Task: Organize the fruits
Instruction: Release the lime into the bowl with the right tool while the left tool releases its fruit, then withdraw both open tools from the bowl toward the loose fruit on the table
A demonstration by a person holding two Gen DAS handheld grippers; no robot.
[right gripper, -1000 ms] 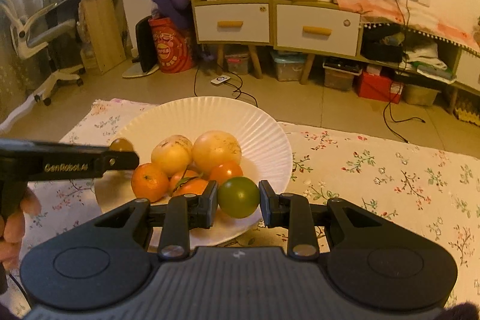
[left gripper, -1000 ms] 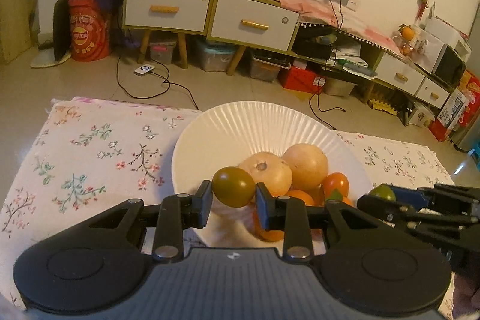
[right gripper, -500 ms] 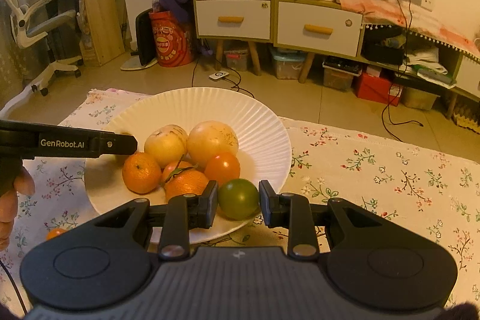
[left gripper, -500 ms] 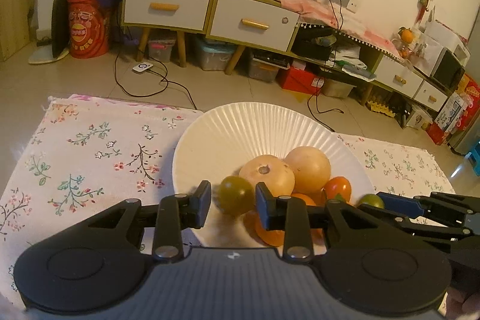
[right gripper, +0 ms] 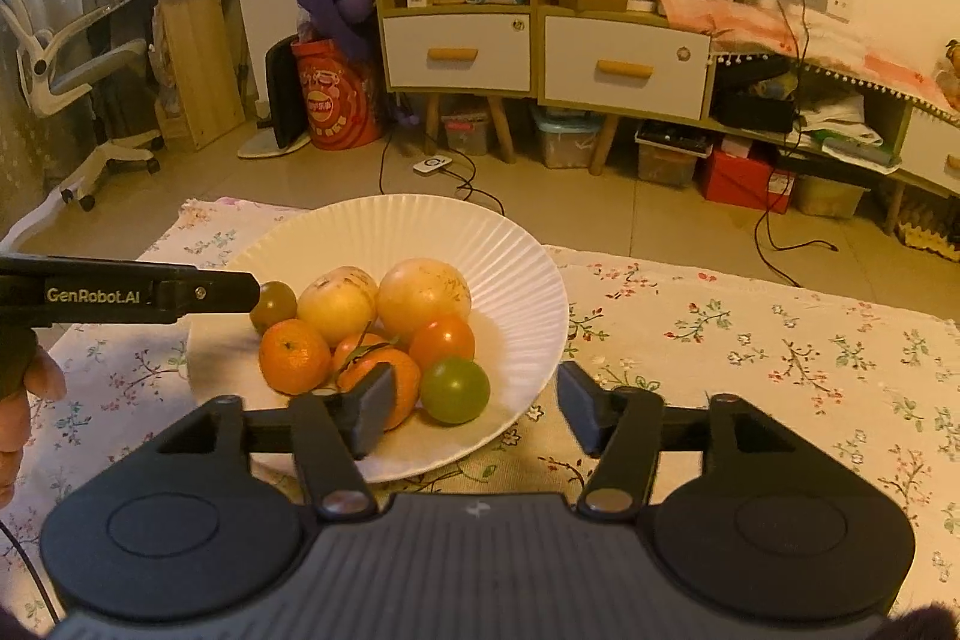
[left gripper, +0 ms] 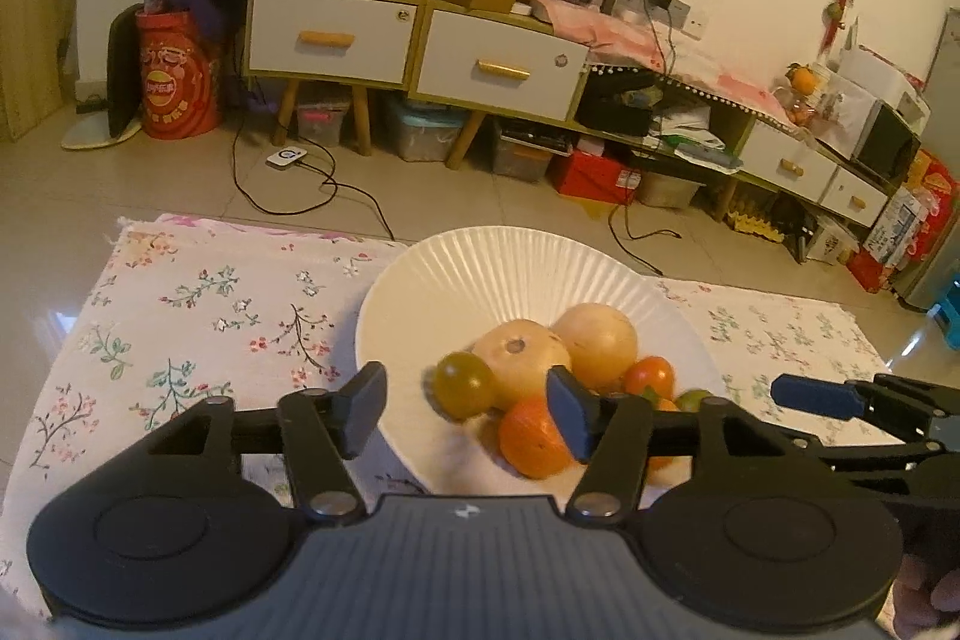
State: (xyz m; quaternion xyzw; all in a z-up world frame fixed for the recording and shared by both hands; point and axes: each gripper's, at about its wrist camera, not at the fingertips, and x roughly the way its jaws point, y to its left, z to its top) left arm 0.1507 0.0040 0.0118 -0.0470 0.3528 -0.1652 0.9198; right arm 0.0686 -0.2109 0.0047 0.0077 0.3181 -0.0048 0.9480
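A white ribbed paper plate [left gripper: 510, 268] [right gripper: 516, 280] on the floral cloth holds several fruits: two pale round fruits [right gripper: 420, 295], oranges [right gripper: 294, 355] and a red tomato [right gripper: 443, 340]. My left gripper [left gripper: 468, 409] is opening, its jaws apart; an olive-green tomato [left gripper: 464, 383] [right gripper: 273, 305] lies loose on the plate between them, touching neither pad. My right gripper [right gripper: 477, 409] is opening too, over the plate's near rim. A green tomato [right gripper: 454, 390] rests free on the plate between its jaws. The right gripper [left gripper: 828, 397] shows at the right of the left wrist view.
The floral cloth [right gripper: 750, 340] covers the low surface around the plate. A person's fingers [right gripper: 24, 400] hold the left gripper's handle. Beyond the cloth lie floor cables [left gripper: 300, 184], a cabinet with drawers [left gripper: 420, 46] and an office chair [right gripper: 78, 100].
Both grippers held a tomato a second ago, lowered them to the plate, and have now spread their jaws. Each tomato lies free on the plate.
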